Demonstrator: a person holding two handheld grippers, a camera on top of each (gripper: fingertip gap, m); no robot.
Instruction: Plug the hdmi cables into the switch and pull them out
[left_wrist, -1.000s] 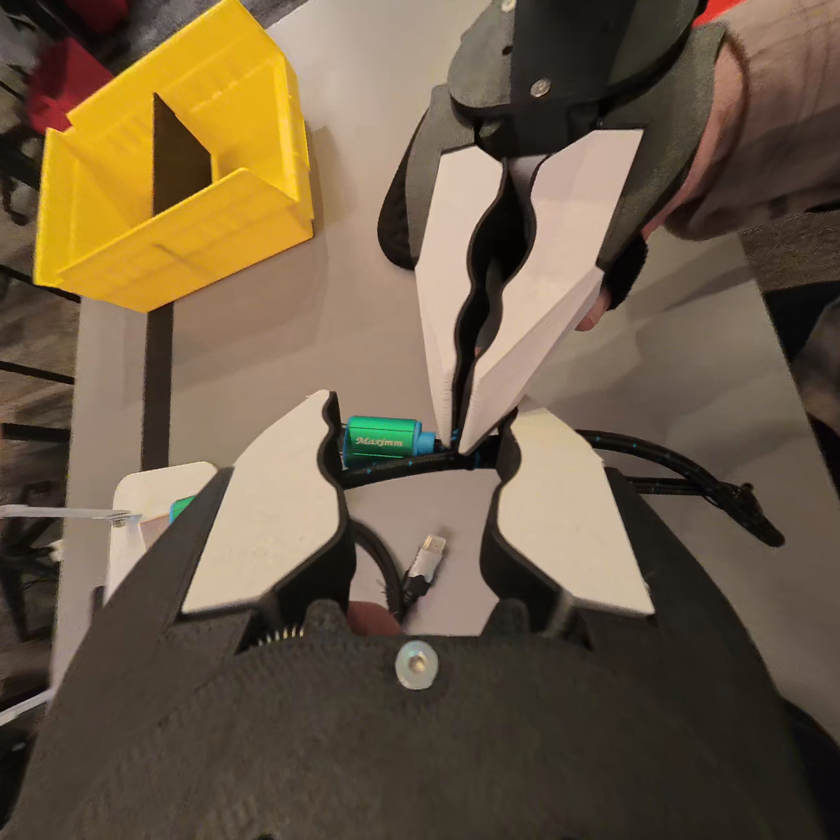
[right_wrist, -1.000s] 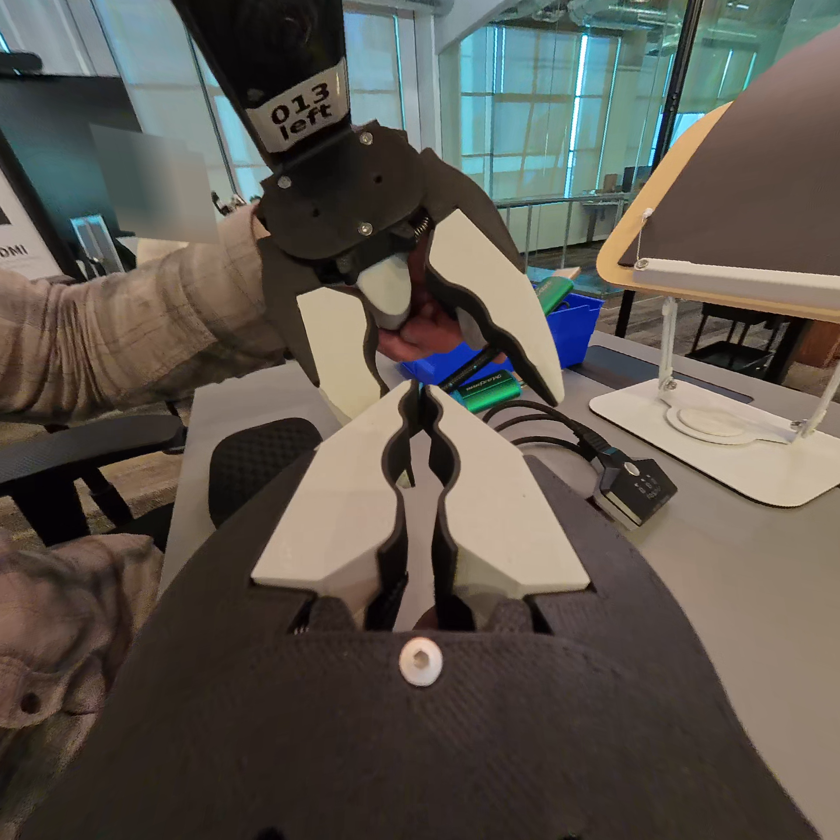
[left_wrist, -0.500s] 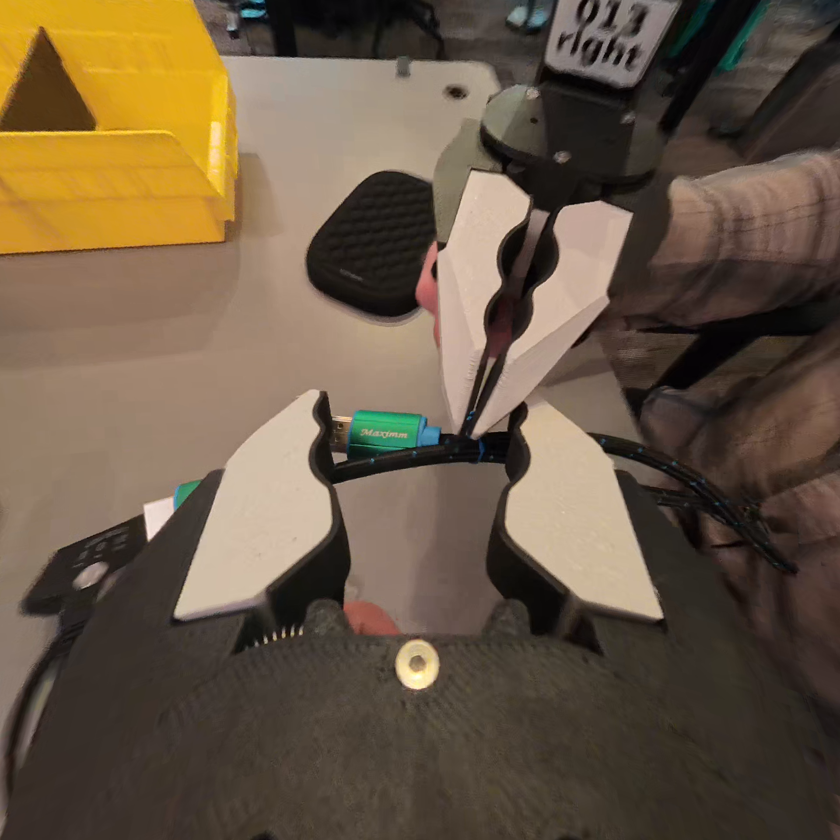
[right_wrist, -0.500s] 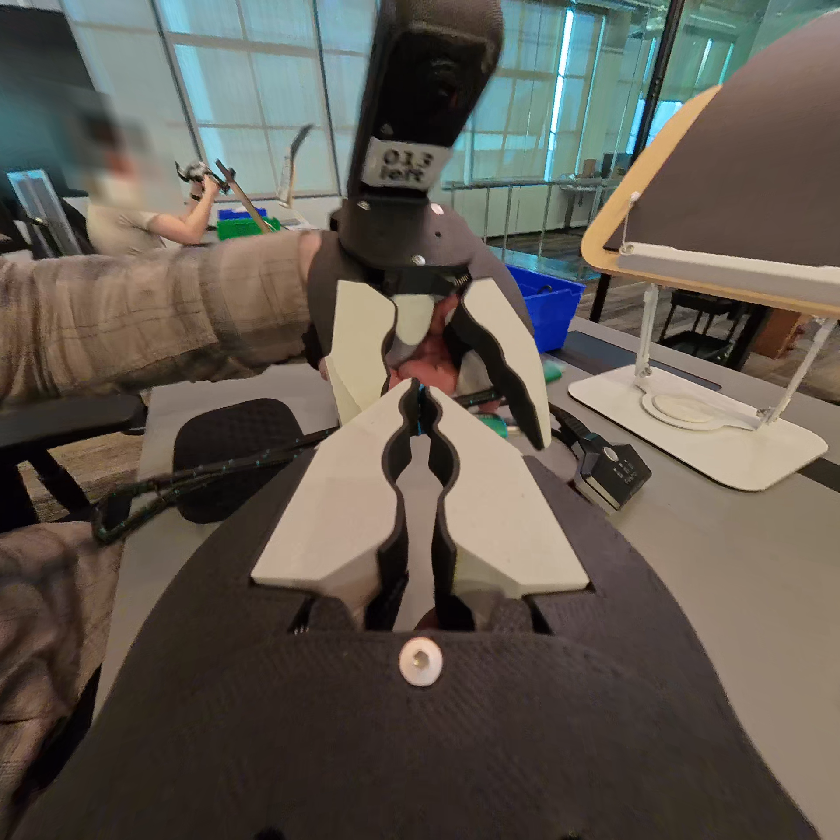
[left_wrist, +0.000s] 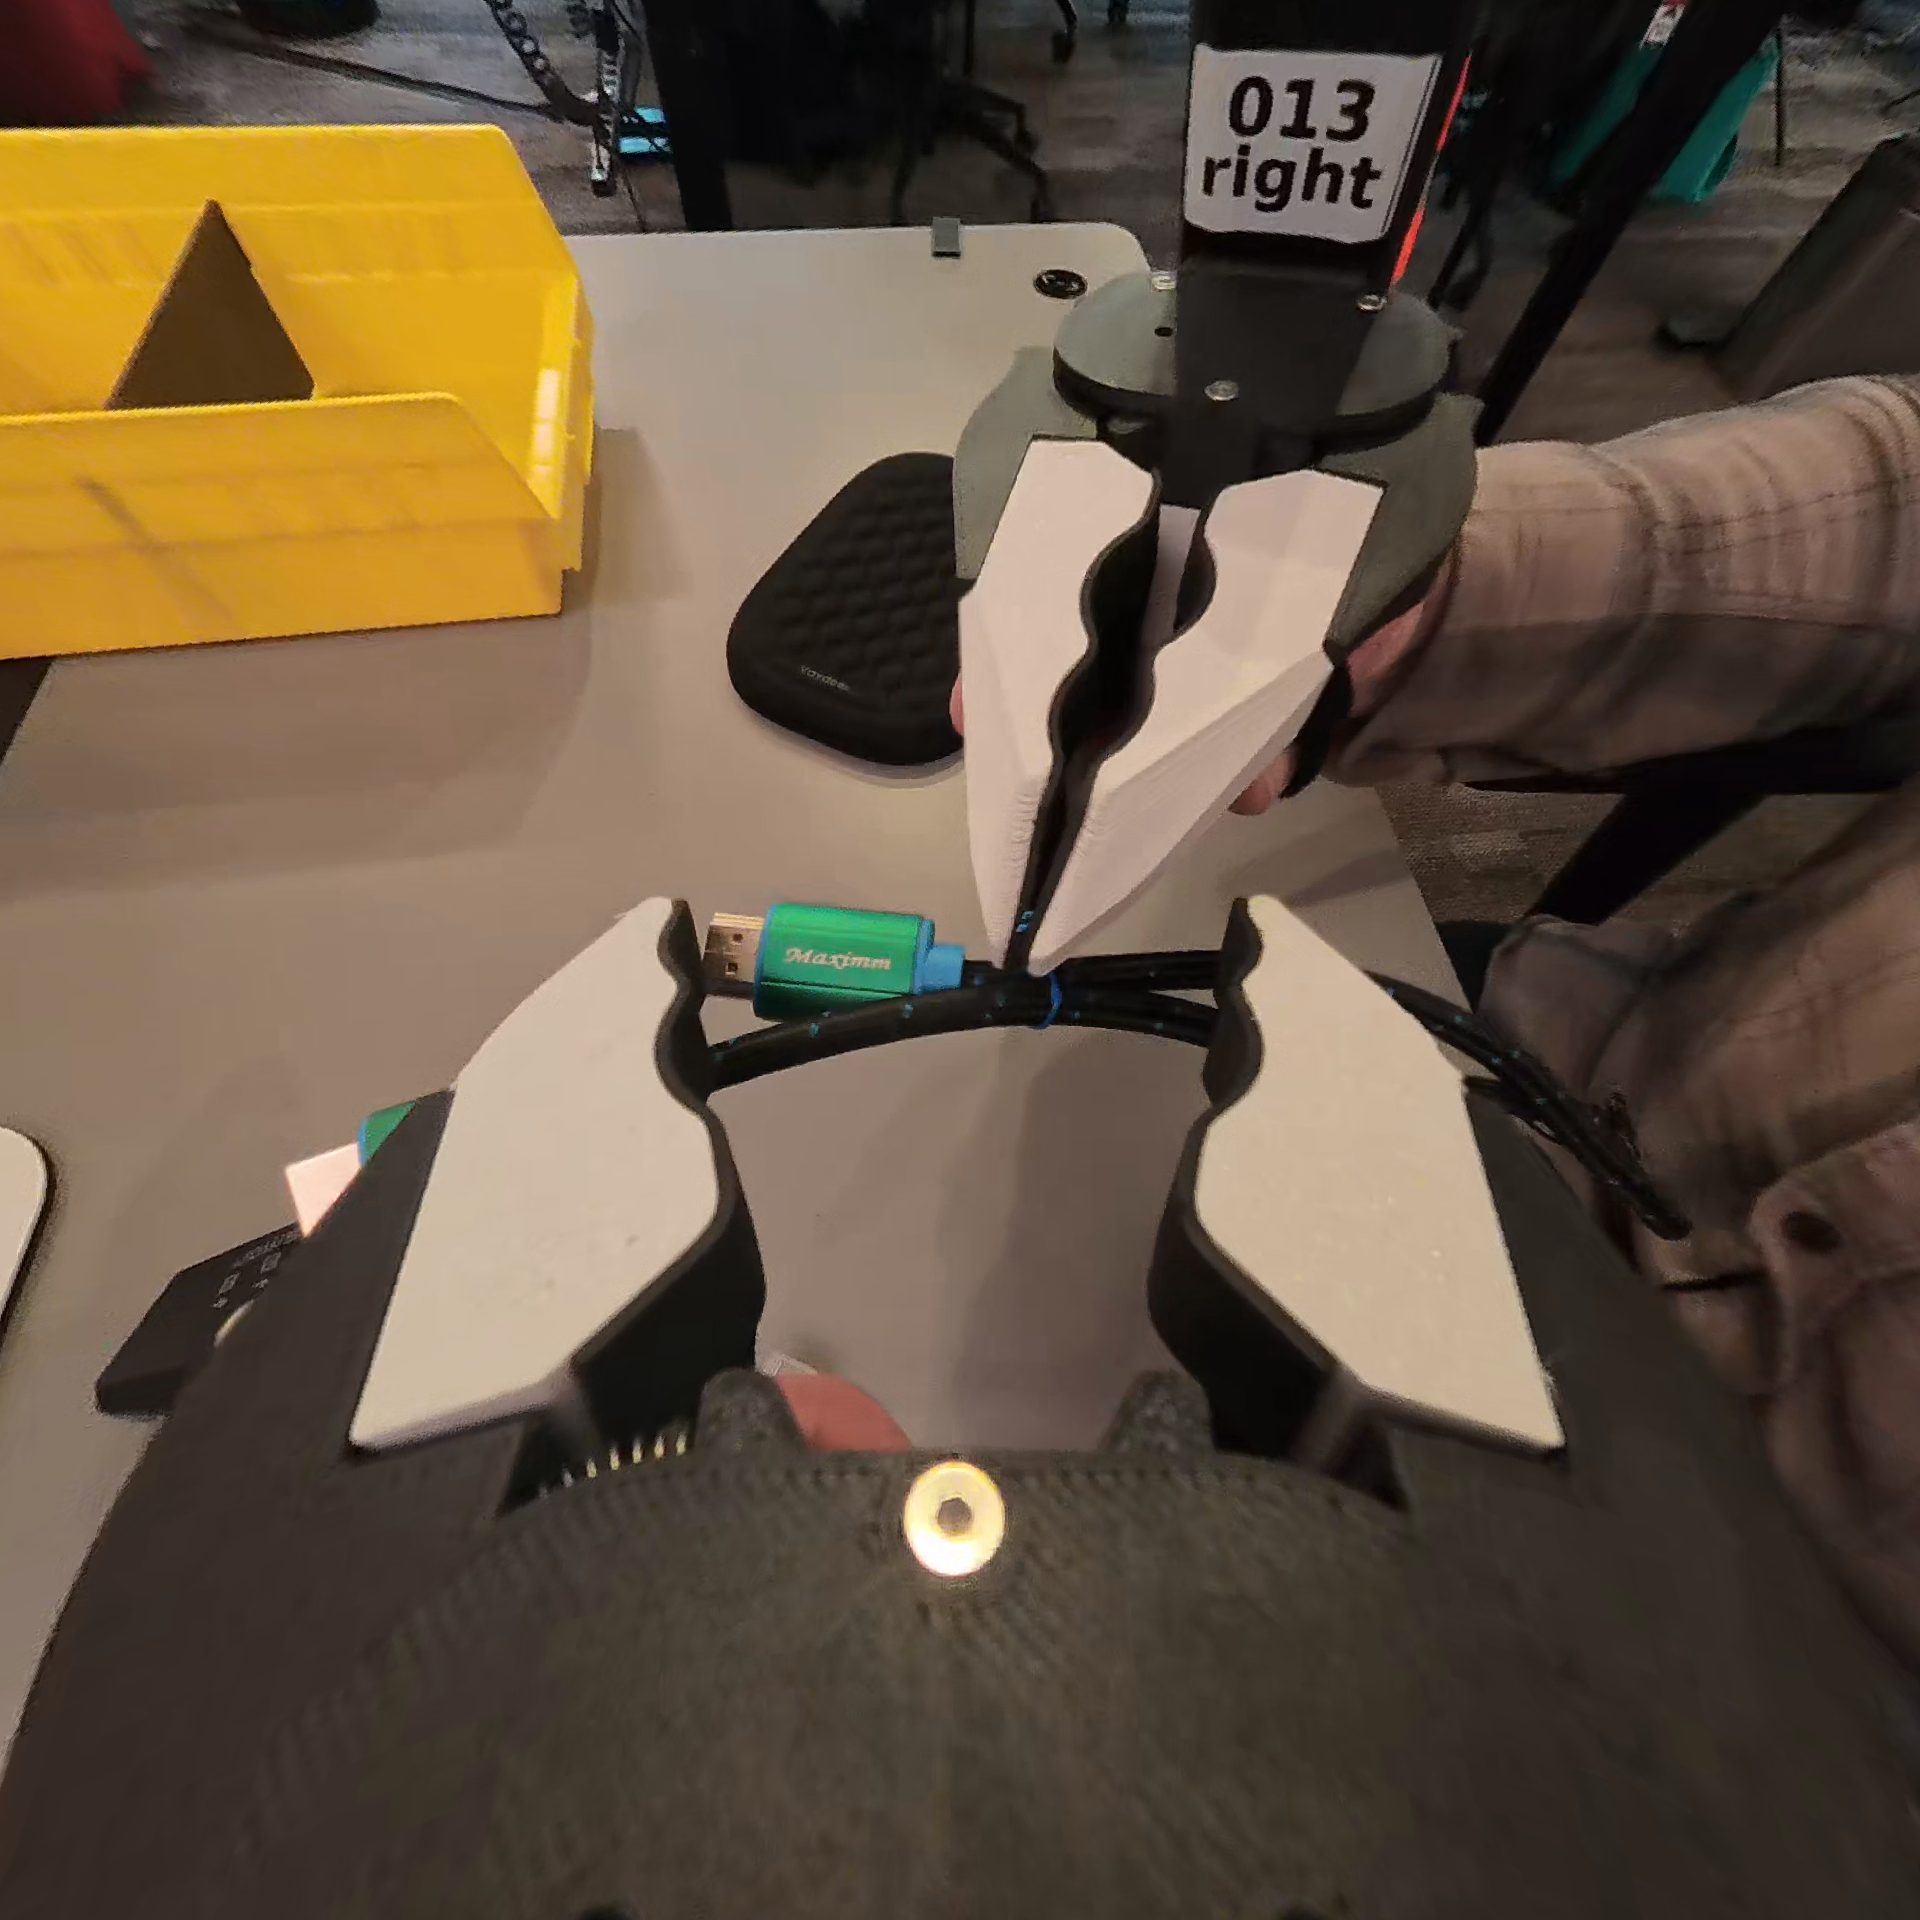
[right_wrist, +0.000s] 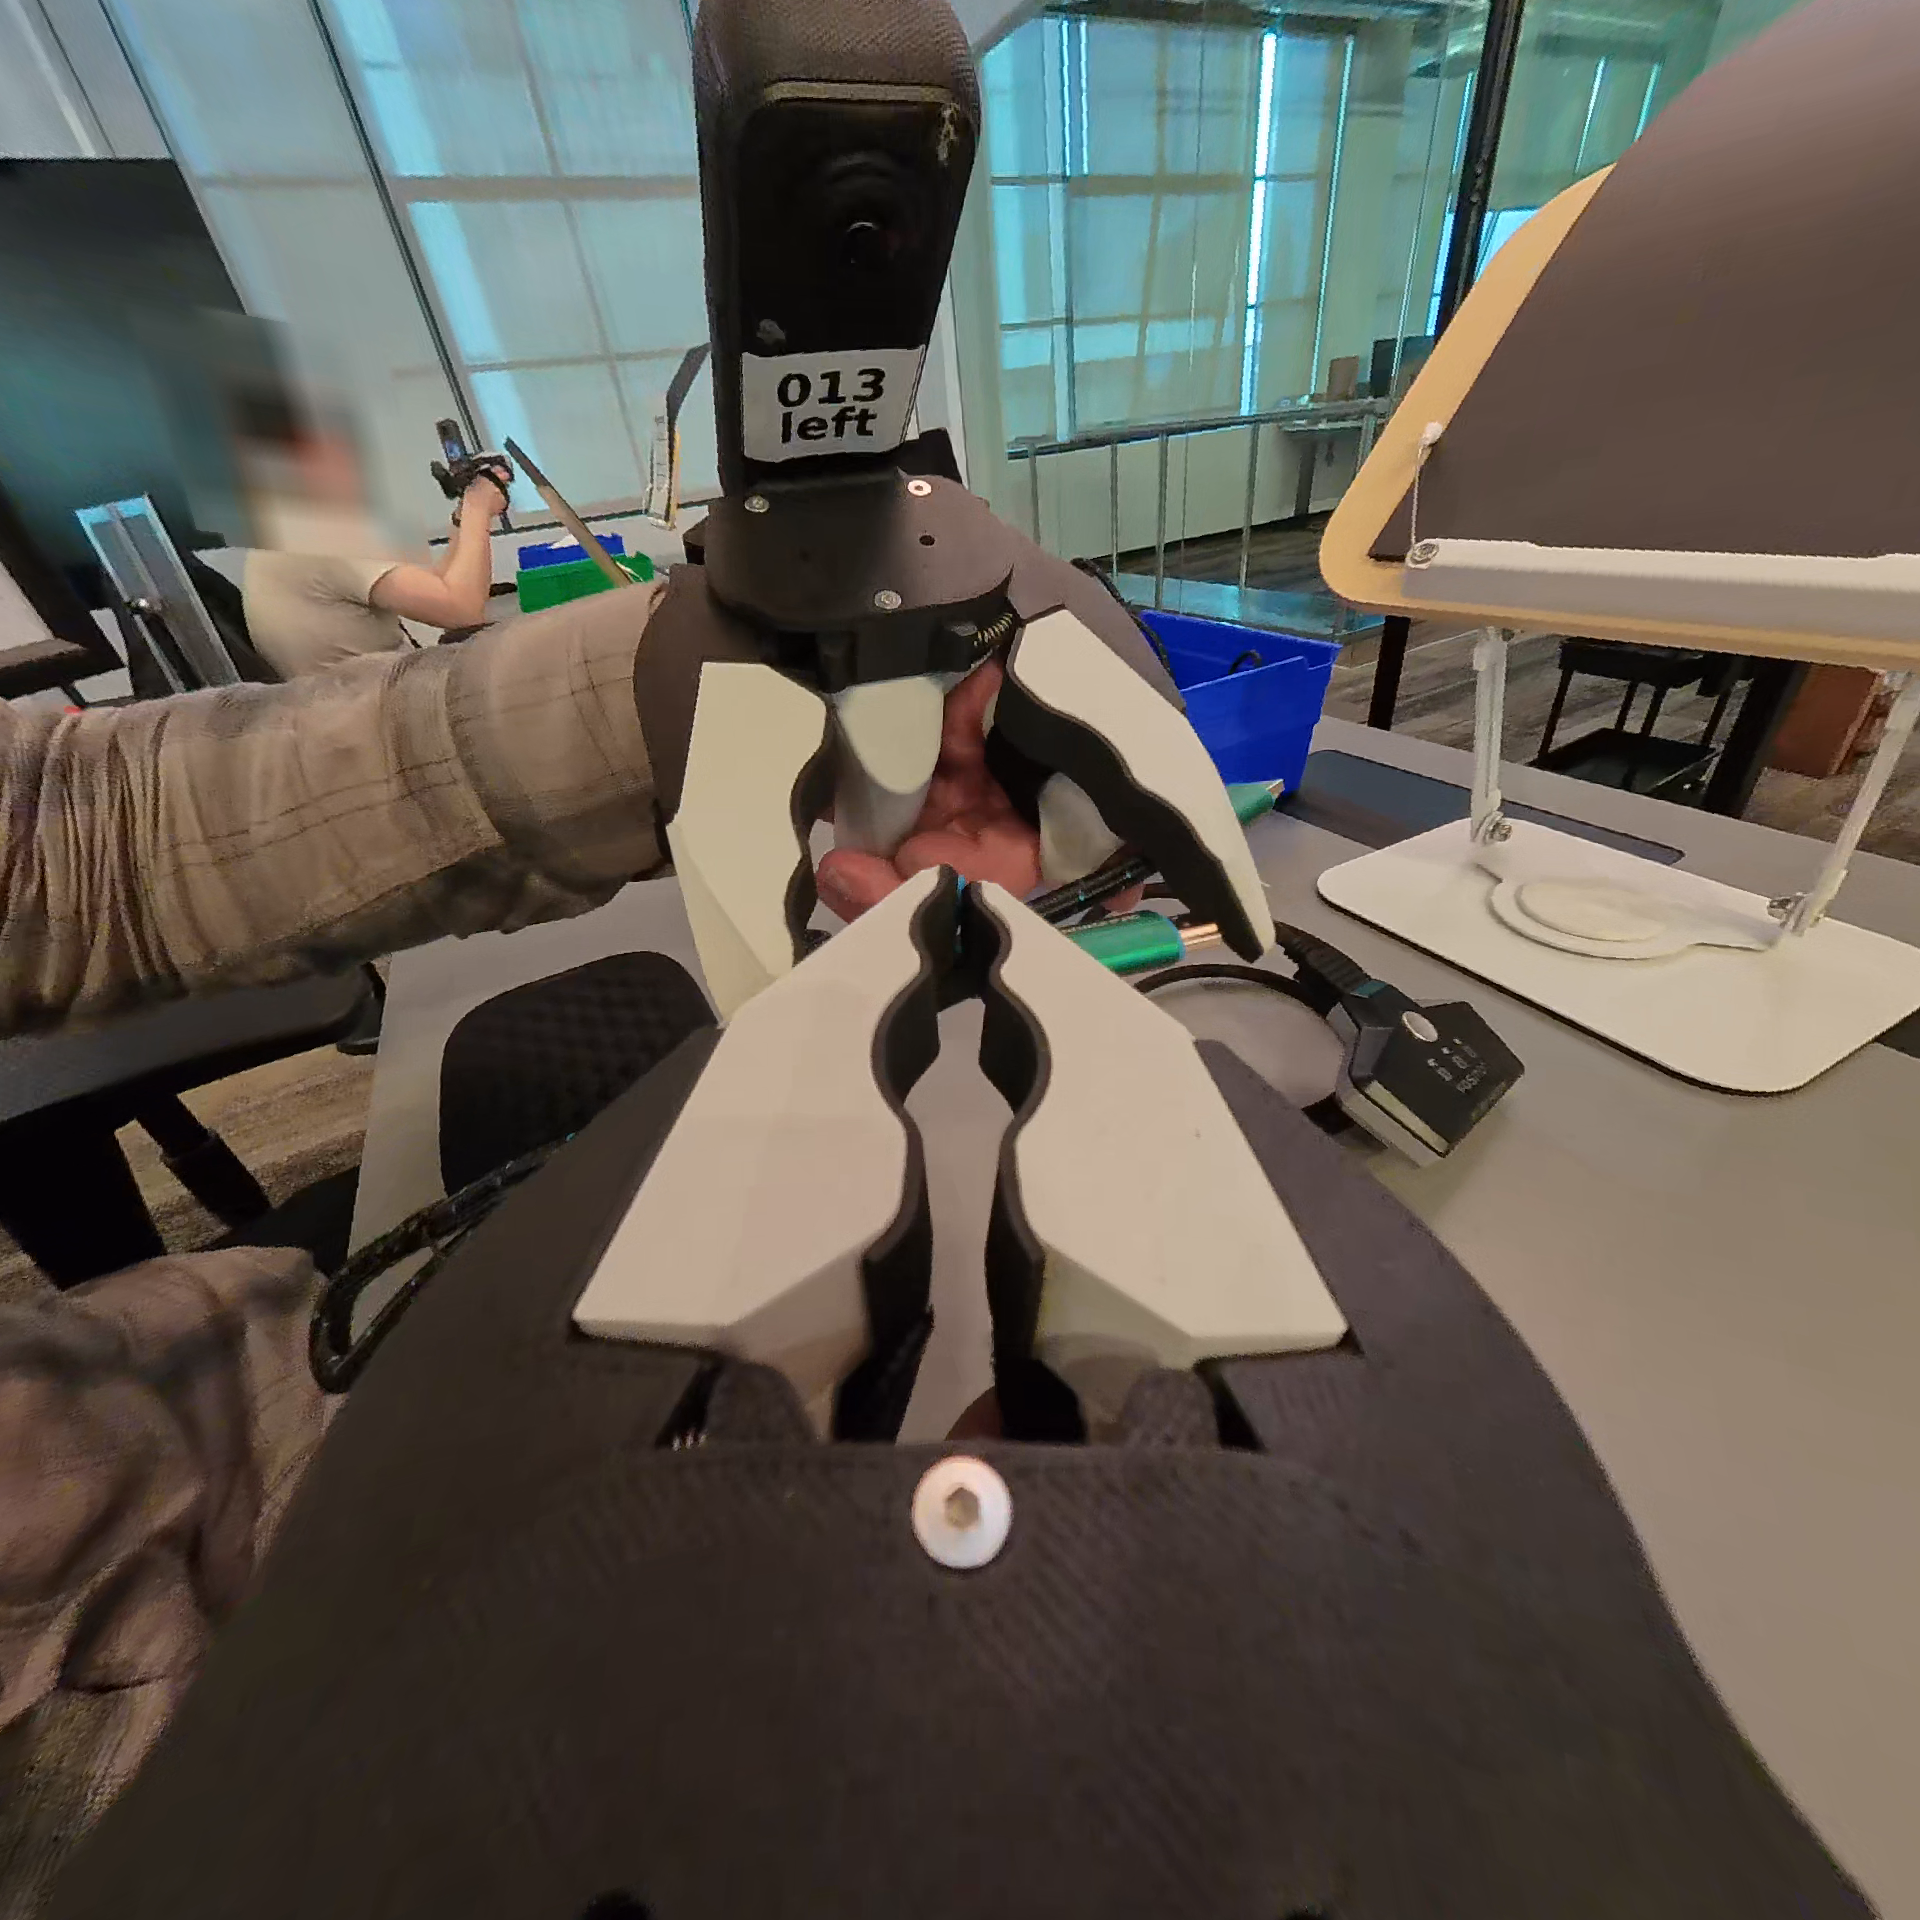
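An HDMI cable (left_wrist: 914, 1023) of black braid with a green plug (left_wrist: 842, 961) hangs above the grey table. My right gripper (left_wrist: 1023, 935) comes down from above and is shut on the cable at a blue band just behind the plug. My left gripper (left_wrist: 956, 935) is open, with its fingers either side of the cable and nothing held. The metal end of the plug points at the left finger. The black switch (left_wrist: 197, 1320) lies low at the left, partly hidden by that finger. In the right wrist view, my right gripper (right_wrist: 961, 899) is shut, the plug (right_wrist: 1127, 940) lies beyond it, and the switch (right_wrist: 1439, 1081) is on the table to the right.
A yellow bin (left_wrist: 260, 395) stands at the far left and a black pad (left_wrist: 852, 613) lies mid-table. A white stand base (right_wrist: 1621, 935) under a tilted board sits right of the switch, with a blue bin (right_wrist: 1236, 696) behind. A loop of cable (right_wrist: 416, 1247) hangs off the table edge. A person sits in the background. Only a small space, under 4 cm, lies between the two pairs of fingers. The switch (right_wrist: 1439, 1081) sits 15 centimetres or so from the ends of my left fingers.
Both grippers have moved together over the table with the cable still pinched in the right one. The left view has tilted up, and the switch now shows at its lower left.
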